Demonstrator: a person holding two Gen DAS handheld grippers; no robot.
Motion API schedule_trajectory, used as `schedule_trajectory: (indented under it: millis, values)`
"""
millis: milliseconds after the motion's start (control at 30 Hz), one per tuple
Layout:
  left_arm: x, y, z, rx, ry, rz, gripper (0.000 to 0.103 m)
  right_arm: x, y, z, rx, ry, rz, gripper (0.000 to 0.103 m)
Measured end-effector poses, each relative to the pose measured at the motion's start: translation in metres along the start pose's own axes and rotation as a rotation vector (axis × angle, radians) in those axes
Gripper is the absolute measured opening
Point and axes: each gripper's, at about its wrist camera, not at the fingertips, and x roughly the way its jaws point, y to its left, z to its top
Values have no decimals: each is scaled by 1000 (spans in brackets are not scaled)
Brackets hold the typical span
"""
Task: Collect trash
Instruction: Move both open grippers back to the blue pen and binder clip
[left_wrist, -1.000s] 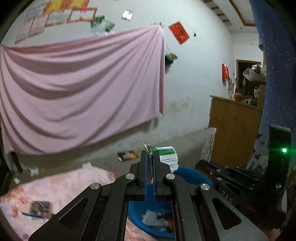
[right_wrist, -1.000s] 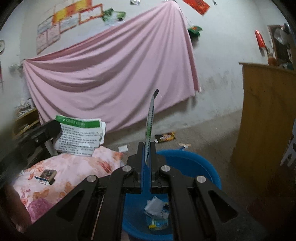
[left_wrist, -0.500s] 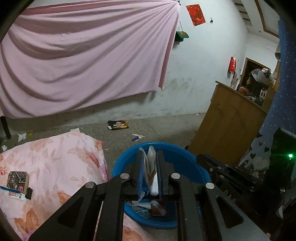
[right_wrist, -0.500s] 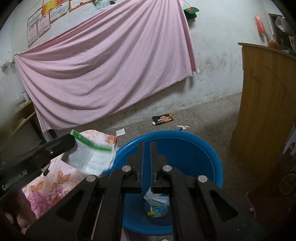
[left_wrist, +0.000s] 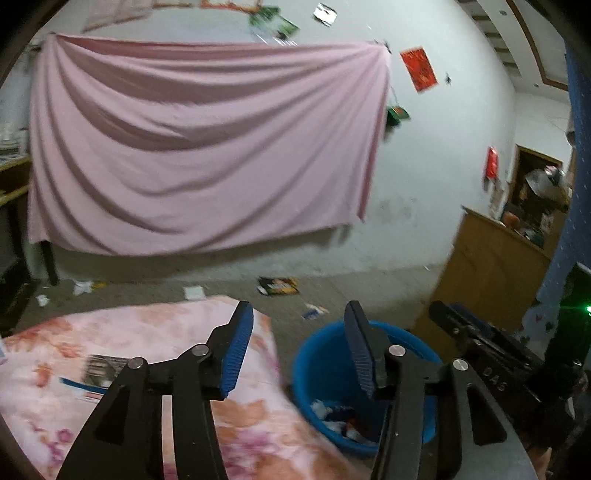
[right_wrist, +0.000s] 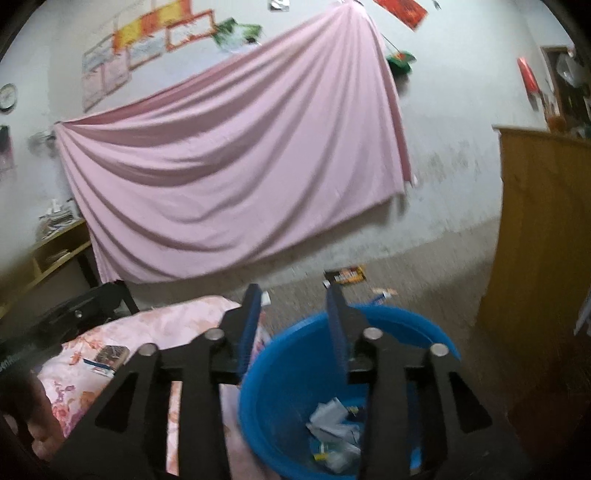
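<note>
Blue plastic bucket (right_wrist: 399, 325) stands on the floor just beside the floral bed (left_wrist: 122, 332), crumpled trash (right_wrist: 332, 432) lying in its bottom. Left claw (left_wrist: 297, 317) and right claw (right_wrist: 295, 299) are both opening, nothing between their pads. More wrappers (left_wrist: 277, 286) lie toward twelve o'clock.

The letters "DAS" stand on the black body of the right gripper (left_wrist: 491, 373), just right of the left tongs (other print, on posters and wrappers, is too blurred to read).
</note>
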Motion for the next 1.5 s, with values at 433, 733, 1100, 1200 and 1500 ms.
schedule_trajectory:
  millis: [433,733,1100,1200,1500]
  values:
    - [-93,84,-19,-38,-232,278,101,-12,85,7,-90,-225,170,103]
    - [-124,138,-45,-48,-258,412,101,6,149,-10,-197,-199,241,103]
    - [-113,180,-73,-72,-164,425,101,46,182,-37,-288,-28,228,103]
    - [-103,190,-77,-87,-101,416,101,59,182,-43,-290,47,230,103]
    - [-54,215,-82,-147,132,373,93,93,188,-56,-319,260,251,99]
